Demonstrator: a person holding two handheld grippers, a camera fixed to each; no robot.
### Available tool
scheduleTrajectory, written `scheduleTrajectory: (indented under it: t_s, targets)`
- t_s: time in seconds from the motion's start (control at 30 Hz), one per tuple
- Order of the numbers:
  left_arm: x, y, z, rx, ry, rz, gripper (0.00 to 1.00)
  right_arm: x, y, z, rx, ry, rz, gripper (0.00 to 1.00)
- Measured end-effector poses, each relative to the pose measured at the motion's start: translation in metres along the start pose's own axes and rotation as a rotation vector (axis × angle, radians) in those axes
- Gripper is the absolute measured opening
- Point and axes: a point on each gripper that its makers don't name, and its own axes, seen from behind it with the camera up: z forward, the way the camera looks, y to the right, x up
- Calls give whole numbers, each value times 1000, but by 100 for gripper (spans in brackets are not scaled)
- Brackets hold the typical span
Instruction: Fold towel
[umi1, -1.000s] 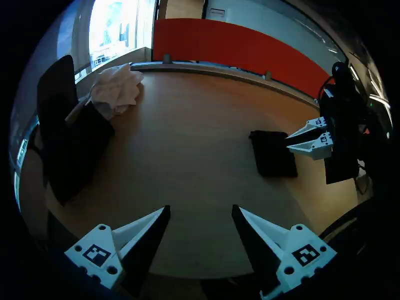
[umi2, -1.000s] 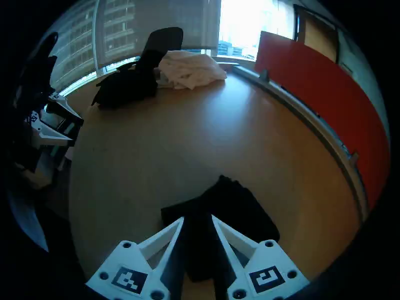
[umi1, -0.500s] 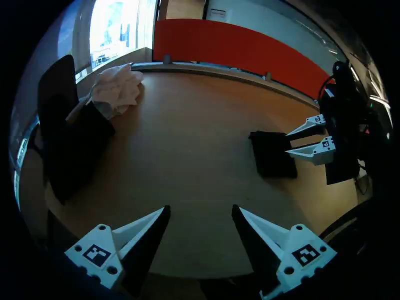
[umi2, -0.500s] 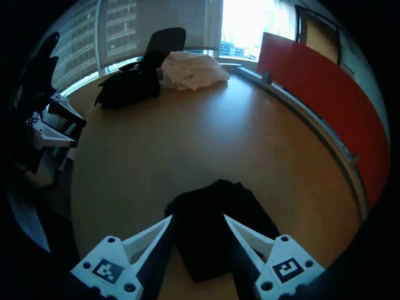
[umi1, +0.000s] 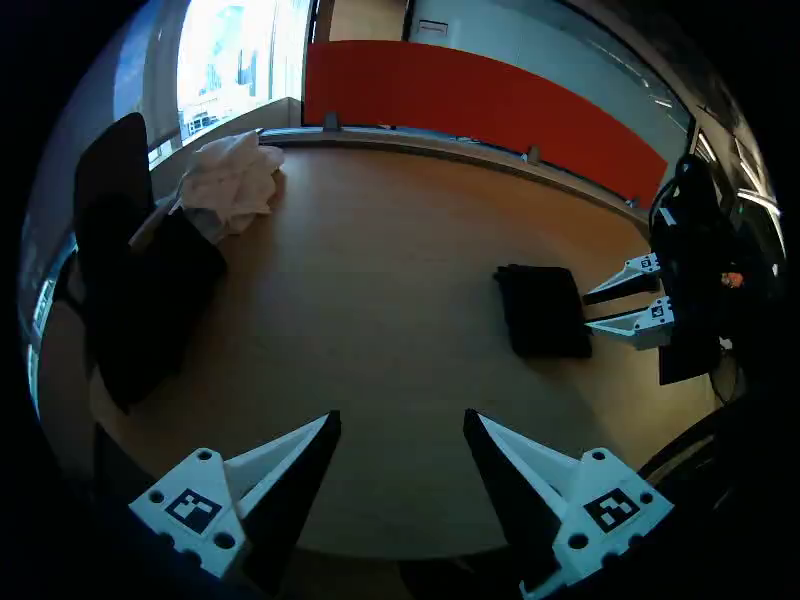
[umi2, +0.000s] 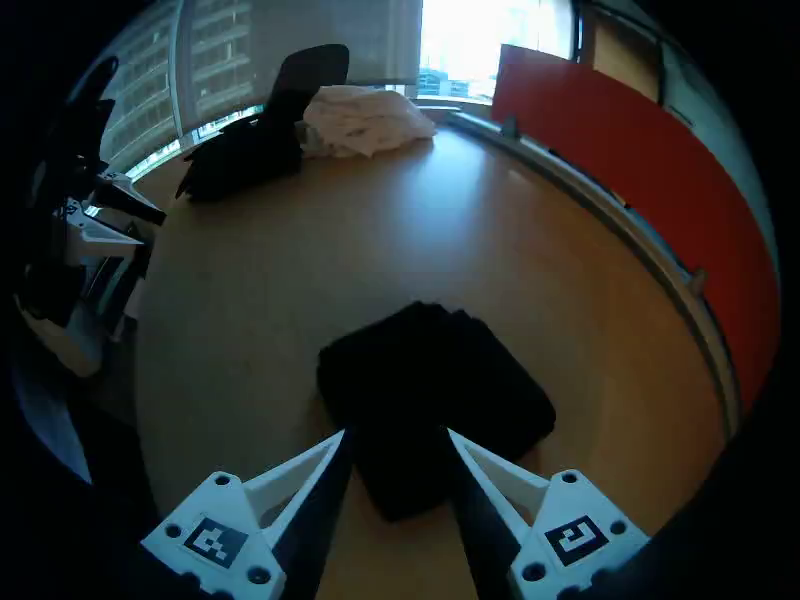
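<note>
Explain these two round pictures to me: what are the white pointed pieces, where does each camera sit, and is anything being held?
A person holds a two-finger gripper in each hand, and a fisheye camera rides on each one, looking forward along its fingers. In the left gripper view, the white wedges at the bottom are the left gripper, open above the wooden table. The right gripper shows farther off, open, beside the folded black towel. The right gripper view looks out from that gripper at the same towel. A white cloth pile and a dark bundle lie at the table's far side. Nothing is held.
</note>
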Motion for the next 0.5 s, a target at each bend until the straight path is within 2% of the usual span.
scheduleTrajectory:
  t_s: [0.23,0.5]
  targets:
    - [1,2,1,-5,-1,13,91,-31,5,-11,-26,-29,48,60]
    - [1,6,0,-10,-2,27,91,-50,5,-13,-46,-45,72,60]
